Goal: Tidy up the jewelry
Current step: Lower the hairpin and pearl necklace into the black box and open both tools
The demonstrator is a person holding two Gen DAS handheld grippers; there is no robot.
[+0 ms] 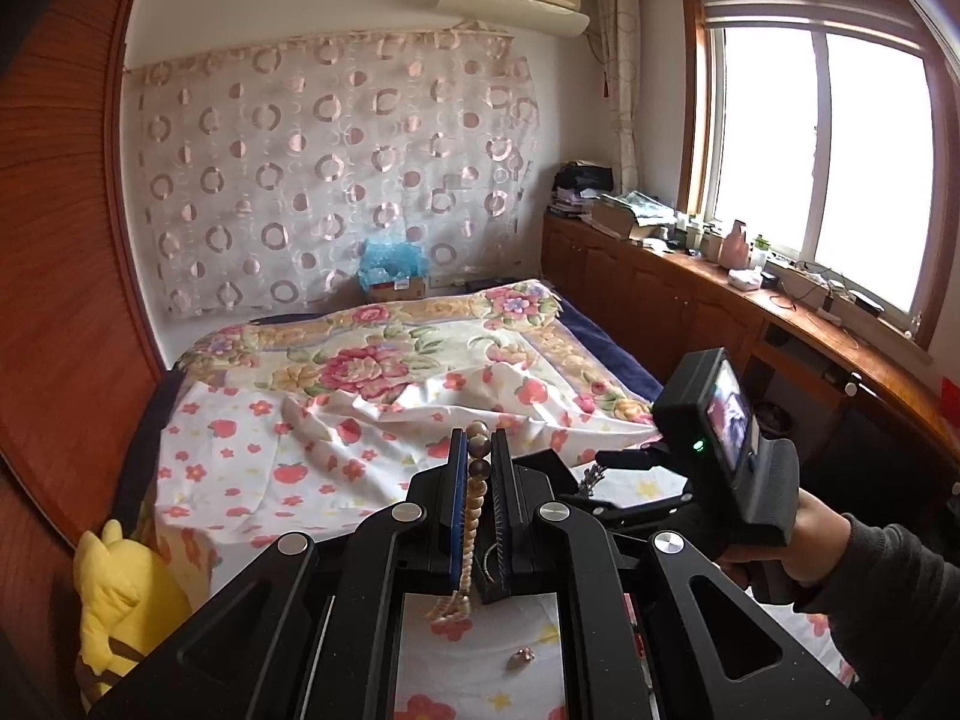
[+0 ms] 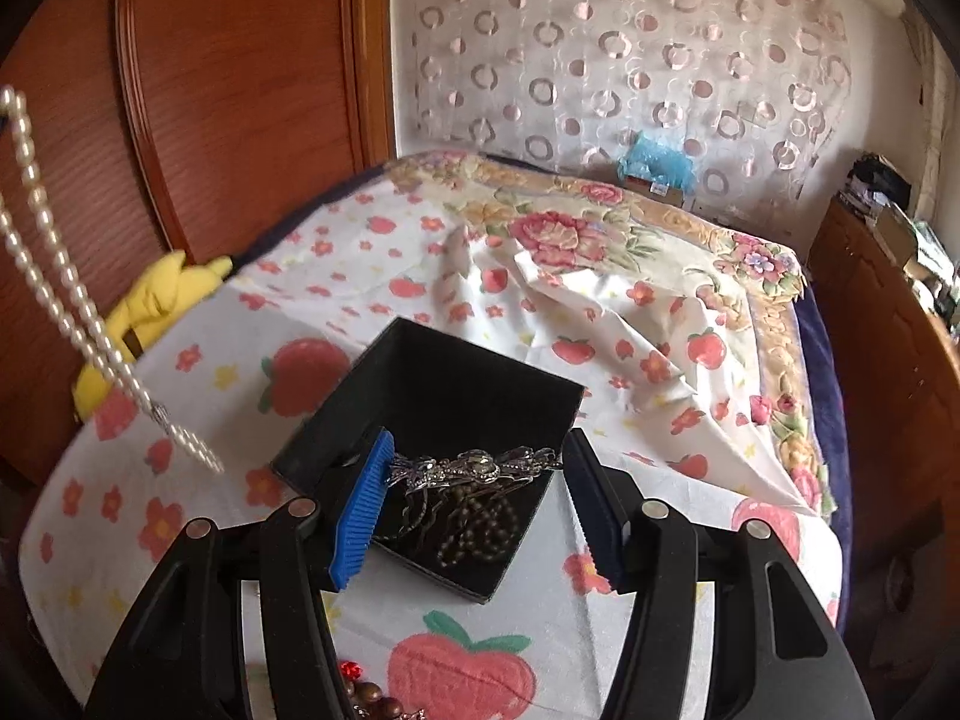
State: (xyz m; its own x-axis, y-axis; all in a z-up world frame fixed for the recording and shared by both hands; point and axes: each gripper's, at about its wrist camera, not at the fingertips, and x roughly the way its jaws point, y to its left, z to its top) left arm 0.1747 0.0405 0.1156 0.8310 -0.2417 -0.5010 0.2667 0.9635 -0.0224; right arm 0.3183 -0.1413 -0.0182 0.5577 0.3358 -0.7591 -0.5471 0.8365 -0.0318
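My left gripper [image 1: 478, 450] is shut on a beaded necklace [image 1: 474, 504] of pearls and brown beads and holds it in the air above the bed. The pearl strand [image 2: 72, 294] hangs at the left of the right wrist view. My right gripper [image 2: 477, 480] is open above a black jewelry box [image 2: 444, 384] on the strawberry sheet. A silver rhinestone piece [image 2: 480, 468] hangs between the fingers, caught on the left blue pad [image 2: 360, 516]. A brown bead string [image 2: 480, 531] lies in the box.
A small trinket [image 1: 519, 657] lies on the sheet under my left gripper. A red gem and brown beads [image 2: 360, 687] lie near the front edge. A yellow plush [image 1: 120, 594] sits at the bed's left. Wooden wardrobe on the left, cabinets [image 1: 690, 300] on the right.
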